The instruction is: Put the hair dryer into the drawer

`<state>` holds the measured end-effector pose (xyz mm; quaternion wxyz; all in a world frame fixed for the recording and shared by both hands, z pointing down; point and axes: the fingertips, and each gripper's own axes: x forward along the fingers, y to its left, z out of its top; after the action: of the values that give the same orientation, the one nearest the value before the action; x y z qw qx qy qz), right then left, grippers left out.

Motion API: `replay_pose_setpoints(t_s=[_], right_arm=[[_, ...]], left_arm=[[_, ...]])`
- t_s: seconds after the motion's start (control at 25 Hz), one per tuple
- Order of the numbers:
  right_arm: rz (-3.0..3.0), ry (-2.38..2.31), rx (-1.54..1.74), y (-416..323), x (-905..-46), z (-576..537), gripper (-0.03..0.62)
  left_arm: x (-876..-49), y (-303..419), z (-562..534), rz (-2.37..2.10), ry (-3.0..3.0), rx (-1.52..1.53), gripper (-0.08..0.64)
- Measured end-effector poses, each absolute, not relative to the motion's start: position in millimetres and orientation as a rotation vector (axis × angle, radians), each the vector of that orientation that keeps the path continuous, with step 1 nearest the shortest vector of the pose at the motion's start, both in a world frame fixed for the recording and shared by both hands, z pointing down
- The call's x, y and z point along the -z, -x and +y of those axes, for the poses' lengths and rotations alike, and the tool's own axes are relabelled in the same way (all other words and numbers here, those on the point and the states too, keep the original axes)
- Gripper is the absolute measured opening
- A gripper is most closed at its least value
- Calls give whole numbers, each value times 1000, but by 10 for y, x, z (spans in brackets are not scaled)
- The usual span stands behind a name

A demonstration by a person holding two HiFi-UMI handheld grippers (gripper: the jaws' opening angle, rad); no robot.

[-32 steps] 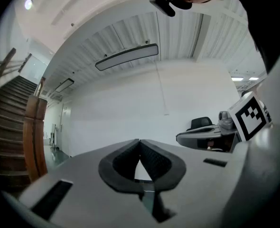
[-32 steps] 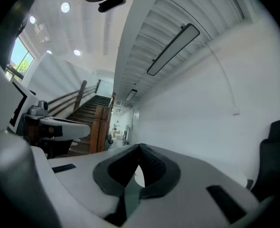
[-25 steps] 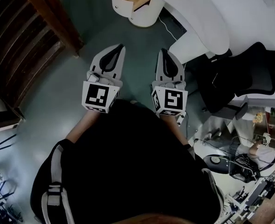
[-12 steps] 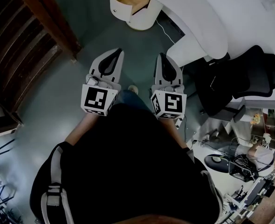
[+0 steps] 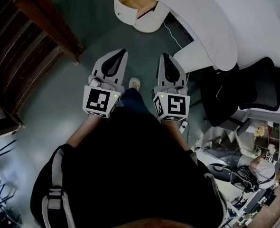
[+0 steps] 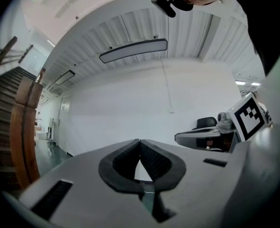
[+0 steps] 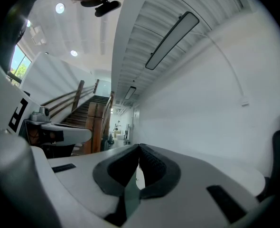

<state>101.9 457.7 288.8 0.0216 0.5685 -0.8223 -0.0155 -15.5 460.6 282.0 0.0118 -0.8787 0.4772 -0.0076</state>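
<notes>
The drawer (image 5: 137, 1) stands pulled out of a rounded white cabinet (image 5: 149, 20) at the top of the head view, its wooden inside showing nothing. No hair dryer can be made out in any view. My left gripper (image 5: 121, 52) and right gripper (image 5: 164, 56) are held side by side in front of the body, well short of the drawer. Both point level and away from me. In the left gripper view the left gripper (image 6: 139, 141) has its pads meeting with nothing between them. The right gripper (image 7: 139, 147) looks the same in its own view.
A curved white desk (image 5: 211, 23) runs right of the cabinet, with a cable (image 5: 171, 32) trailing to the floor. A black office chair (image 5: 247, 87) stands at the right, a wooden staircase (image 5: 31, 37) at the left. A shoe (image 5: 134, 83) shows between the grippers.
The person has stepped forward across the floor, and a shoe has come into view between the grippers. Both grippers travelled along together and stayed shut.
</notes>
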Motion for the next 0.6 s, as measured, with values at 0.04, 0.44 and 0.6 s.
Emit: replay_pose_setpoints(t_s=[0.04,0.44,0.6], right_arm=[[-2551,-1759,40,-1022,-2909,4474,23],[-2574,-1719,7,-1234,-2947,3438,23],[-2588,-1692,0,-1304,-2981,3035,23]], left_arm=[[-2831,154,4508,1492,2739,25,8],[-2885,-21,3569,1571,2747,64,8],[-2876,-106,3196,1573,2722,48,8]])
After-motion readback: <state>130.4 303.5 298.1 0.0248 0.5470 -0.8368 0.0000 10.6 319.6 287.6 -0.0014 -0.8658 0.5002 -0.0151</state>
